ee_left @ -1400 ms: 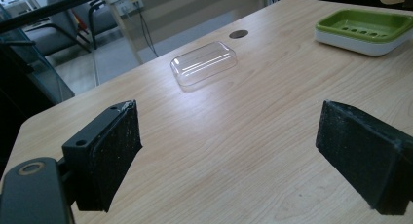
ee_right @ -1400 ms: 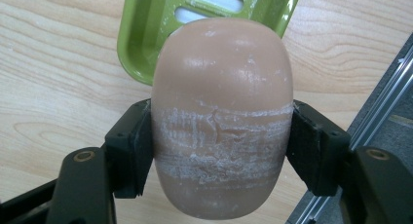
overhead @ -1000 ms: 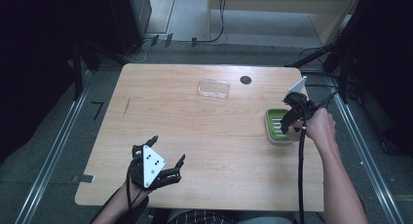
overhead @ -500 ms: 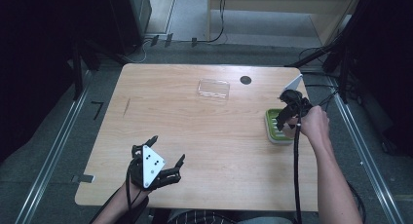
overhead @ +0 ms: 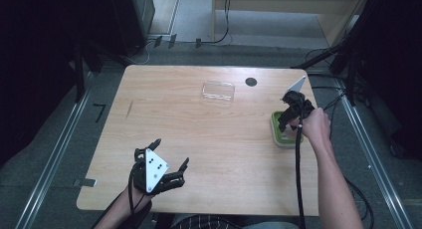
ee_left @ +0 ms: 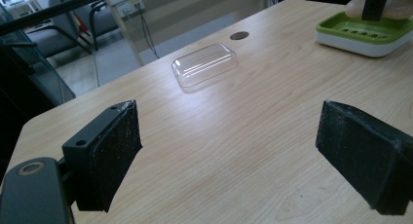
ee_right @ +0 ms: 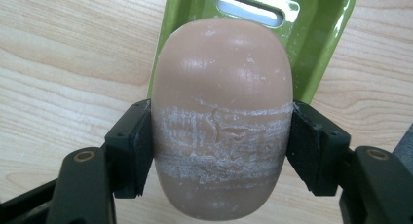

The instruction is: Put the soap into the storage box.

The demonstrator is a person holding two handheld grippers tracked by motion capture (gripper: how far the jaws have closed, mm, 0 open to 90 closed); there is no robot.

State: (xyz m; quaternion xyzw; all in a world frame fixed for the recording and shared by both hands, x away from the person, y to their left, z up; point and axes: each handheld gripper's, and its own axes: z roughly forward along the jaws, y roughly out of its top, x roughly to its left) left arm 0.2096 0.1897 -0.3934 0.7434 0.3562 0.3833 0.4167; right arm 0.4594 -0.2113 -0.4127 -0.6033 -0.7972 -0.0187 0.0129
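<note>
Soap [ee_right: 221,121]: a tan oval bar, being gripped across its waist by the right tongs [ee_right: 221,151], whose pads are pressing on both flanks. It is hanging just above the green dish [ee_right: 311,34], whose slotted floor is showing beyond the bar's far end.

Handling, as judged: stiff and fairly light, but waxy. White scuffing is banding the waist between the pads, so the surface is probably marking easily and could be slipping under a light squeeze. The waist, where the flanks run nearly parallel, is looking like the best hold; the rounded ends would be squirting out.

Left tongs [ee_left: 229,156]: released, jaws standing wide with nothing between them, resting low over the table [ee_left: 243,136]. Clear lid [ee_left: 204,64]: lying ahead of them, well apart; the dish [ee_left: 363,36] is sitting far off to their right.

Views: the right gripper view is giving the scuffs and pad contact. The left gripper view is showing the bar [ee_left: 389,7] from the side, over the dish. The high view is placing both tongs, left [overhead: 159,164] and right [overhead: 288,114], well apart.
</note>
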